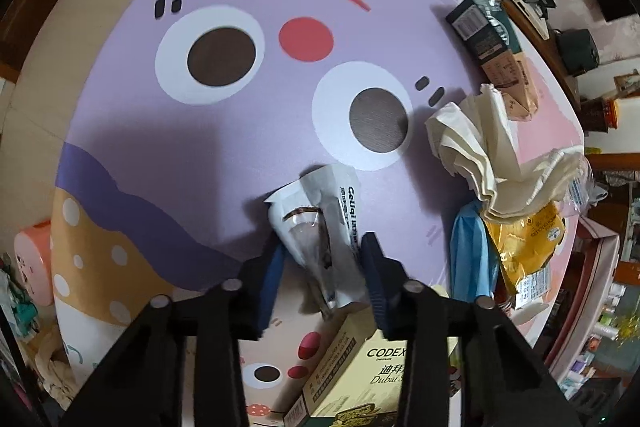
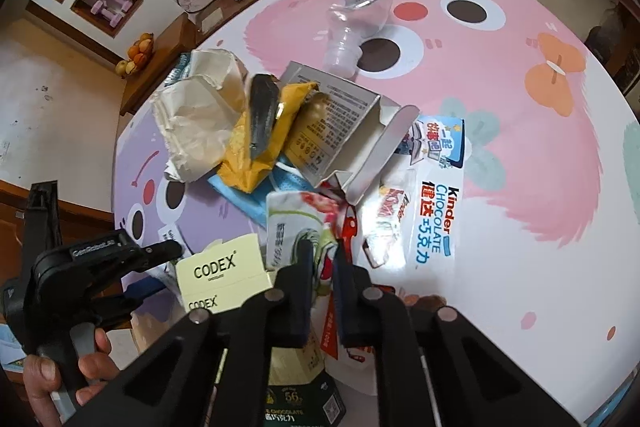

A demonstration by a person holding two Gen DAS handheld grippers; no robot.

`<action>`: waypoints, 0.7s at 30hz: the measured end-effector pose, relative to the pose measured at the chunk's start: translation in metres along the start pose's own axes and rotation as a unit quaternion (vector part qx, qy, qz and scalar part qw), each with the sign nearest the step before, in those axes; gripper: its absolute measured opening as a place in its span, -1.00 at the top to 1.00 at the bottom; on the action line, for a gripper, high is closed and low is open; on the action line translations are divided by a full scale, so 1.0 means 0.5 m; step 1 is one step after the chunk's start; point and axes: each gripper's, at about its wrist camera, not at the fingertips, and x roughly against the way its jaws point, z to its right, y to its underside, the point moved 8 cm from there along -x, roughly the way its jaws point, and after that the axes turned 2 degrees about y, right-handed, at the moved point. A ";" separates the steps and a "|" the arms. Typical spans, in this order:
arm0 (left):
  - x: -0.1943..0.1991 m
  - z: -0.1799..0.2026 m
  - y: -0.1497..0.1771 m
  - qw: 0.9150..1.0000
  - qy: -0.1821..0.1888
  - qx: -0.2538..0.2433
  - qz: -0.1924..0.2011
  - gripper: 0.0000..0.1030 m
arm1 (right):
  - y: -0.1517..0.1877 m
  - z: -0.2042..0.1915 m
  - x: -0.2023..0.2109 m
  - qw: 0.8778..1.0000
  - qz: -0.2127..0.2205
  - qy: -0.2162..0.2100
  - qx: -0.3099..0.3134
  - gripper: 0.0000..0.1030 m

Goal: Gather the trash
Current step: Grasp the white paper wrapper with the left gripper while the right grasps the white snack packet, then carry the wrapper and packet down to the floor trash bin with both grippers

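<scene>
Your desk (image 1: 168, 131) carries a trash heap at its middle | your left claw (image 1: 324, 259) grips a white wrapper (image 1: 320, 227) above the desk | your right claw (image 2: 322, 259) pinches a green-white packet (image 2: 296, 227) on that heap.

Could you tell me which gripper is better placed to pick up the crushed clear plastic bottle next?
Neither is free. The right gripper is the better bet: the clear bottle lies ahead of it on the pink half, though it grips a white-green wrapper. The left gripper holds a white wrapper over the purple half.
</scene>
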 end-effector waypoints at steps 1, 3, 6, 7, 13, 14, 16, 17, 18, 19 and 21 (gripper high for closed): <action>0.006 0.002 0.001 1.000 -0.001 -0.009 0.006 0.60 | 0.001 -0.002 0.004 1.000 0.003 -0.002 0.001 0.87; 0.013 0.009 0.005 1.000 0.001 -0.026 0.011 0.70 | 0.005 -0.006 0.017 1.000 0.010 -0.008 0.004 0.88; 0.027 0.013 0.008 0.999 0.009 -0.039 0.018 0.77 | 0.014 -0.008 0.037 1.000 0.020 -0.015 0.001 0.88; 0.034 0.014 0.010 0.999 0.010 -0.041 0.022 0.78 | 0.018 -0.007 0.044 1.000 0.023 -0.017 0.000 0.88; 0.105 0.014 0.020 0.995 0.031 -0.072 0.064 0.79 | 0.045 0.004 0.100 0.998 0.051 -0.021 -0.007 0.89; 0.113 0.018 0.019 0.994 0.037 -0.079 0.069 0.79 | 0.052 0.006 0.111 0.998 0.057 -0.018 -0.006 0.89; 0.141 0.021 0.039 0.991 0.044 -0.099 0.075 0.79 | 0.066 0.009 0.129 0.998 0.067 -0.016 -0.004 0.89; 0.150 0.023 0.048 0.990 0.045 -0.109 0.076 0.79 | 0.074 0.013 0.139 0.997 0.071 -0.016 -0.004 0.89; 0.155 0.029 0.061 0.989 0.045 -0.120 0.075 0.79 | 0.082 0.018 0.146 0.997 0.073 -0.016 -0.006 0.89; 0.162 0.029 0.077 0.988 0.044 -0.133 0.071 0.79 | 0.092 0.025 0.154 0.997 0.075 -0.019 -0.010 0.89; 0.170 0.026 0.109 0.985 0.041 -0.155 0.060 0.79 | 0.113 0.037 0.162 0.997 0.073 -0.029 -0.021 0.89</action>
